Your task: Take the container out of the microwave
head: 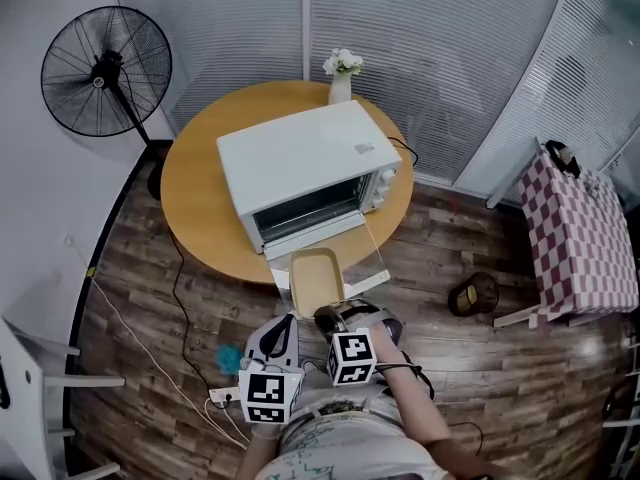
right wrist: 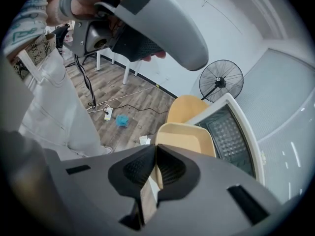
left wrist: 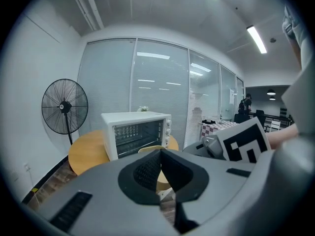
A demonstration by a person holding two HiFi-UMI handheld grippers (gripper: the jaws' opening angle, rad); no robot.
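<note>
Container (head: 315,276): tan, rim clamped in right tool (right wrist: 155,149) to hold it level outside microwave (head: 300,173) at 12 o'clock; left tool (left wrist: 160,154) closed, empty.

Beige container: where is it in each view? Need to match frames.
Head view: container at centre, just below the microwave.
Left gripper view: low centre, partly hidden, in front of the microwave.
Right gripper view: centre, left of the microwave.
Shared landmark: the white microwave, in all three.
</note>
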